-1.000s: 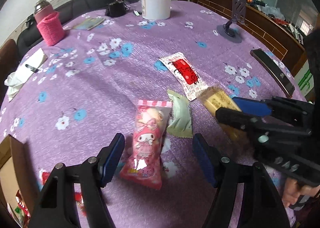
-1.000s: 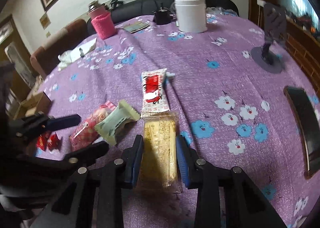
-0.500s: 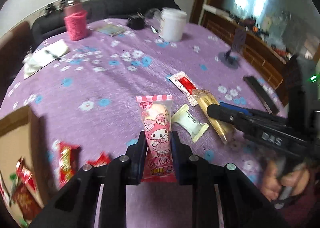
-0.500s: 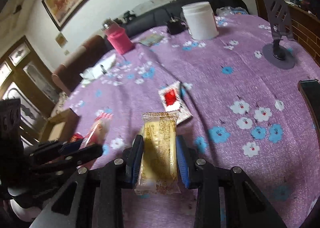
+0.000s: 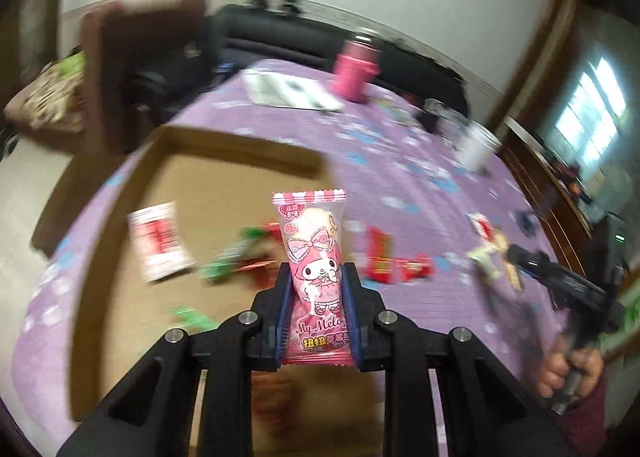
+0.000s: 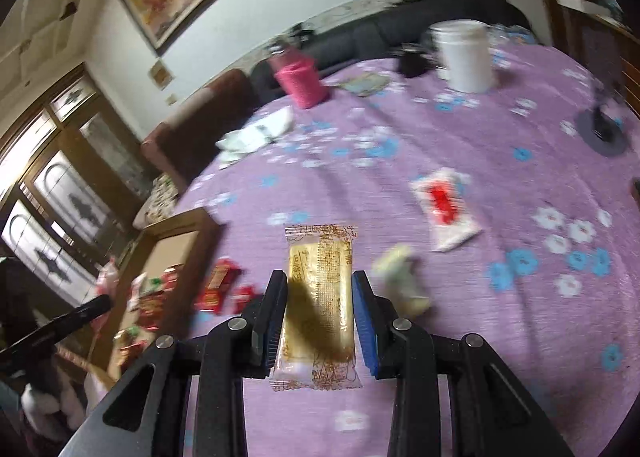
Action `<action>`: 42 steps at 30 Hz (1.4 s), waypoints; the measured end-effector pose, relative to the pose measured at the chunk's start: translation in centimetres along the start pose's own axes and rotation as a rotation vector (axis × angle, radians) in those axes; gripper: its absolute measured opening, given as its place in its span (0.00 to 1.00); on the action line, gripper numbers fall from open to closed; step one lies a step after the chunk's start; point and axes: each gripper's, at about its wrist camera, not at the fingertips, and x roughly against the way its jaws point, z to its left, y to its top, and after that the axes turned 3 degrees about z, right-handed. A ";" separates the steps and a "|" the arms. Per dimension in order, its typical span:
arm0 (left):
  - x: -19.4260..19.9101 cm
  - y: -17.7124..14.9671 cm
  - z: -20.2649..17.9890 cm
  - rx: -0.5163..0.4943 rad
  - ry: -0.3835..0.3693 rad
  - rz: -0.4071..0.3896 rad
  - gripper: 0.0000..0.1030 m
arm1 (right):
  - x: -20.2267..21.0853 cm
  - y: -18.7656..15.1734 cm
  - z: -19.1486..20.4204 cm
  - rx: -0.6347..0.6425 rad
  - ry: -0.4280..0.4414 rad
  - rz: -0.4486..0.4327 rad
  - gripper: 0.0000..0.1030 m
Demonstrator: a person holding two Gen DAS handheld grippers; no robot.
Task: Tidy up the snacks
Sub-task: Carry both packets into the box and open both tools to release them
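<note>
My left gripper (image 5: 316,277) is shut on a pink cartoon-print snack packet (image 5: 314,253), held up over the open cardboard box (image 5: 224,169). Several packets lie in that box, among them a white and red one (image 5: 158,243). My right gripper (image 6: 320,285) is shut on a yellow biscuit packet (image 6: 320,297), raised above the purple flowered tablecloth (image 6: 460,145). On the cloth lie a white and red packet (image 6: 444,213), a pale green packet (image 6: 402,281) and small red packets (image 6: 220,285). The box (image 6: 168,249) sits at the left in the right wrist view.
A white jar (image 6: 464,57), a pink cup (image 6: 300,85), folded white paper (image 6: 256,133) and a black stand (image 6: 604,129) sit on the far side of the table. A sofa and a brown chair (image 5: 120,69) stand beyond the table's edge.
My left gripper closed on the pink packet, lifted it and swung left until it hangs over the box. My right gripper kept its hold on the yellow packet and lifted it off the cloth.
</note>
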 end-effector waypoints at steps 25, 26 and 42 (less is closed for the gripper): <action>-6.0 6.0 9.1 0.121 0.028 0.120 0.22 | -17.2 2.7 20.5 0.221 0.080 0.267 0.35; -6.7 6.2 9.4 0.131 0.028 0.134 0.22 | -18.1 3.0 20.7 0.218 0.068 0.274 0.35; -4.1 6.5 9.7 0.197 -0.016 0.057 0.53 | -18.4 4.8 20.1 0.208 0.089 0.260 0.38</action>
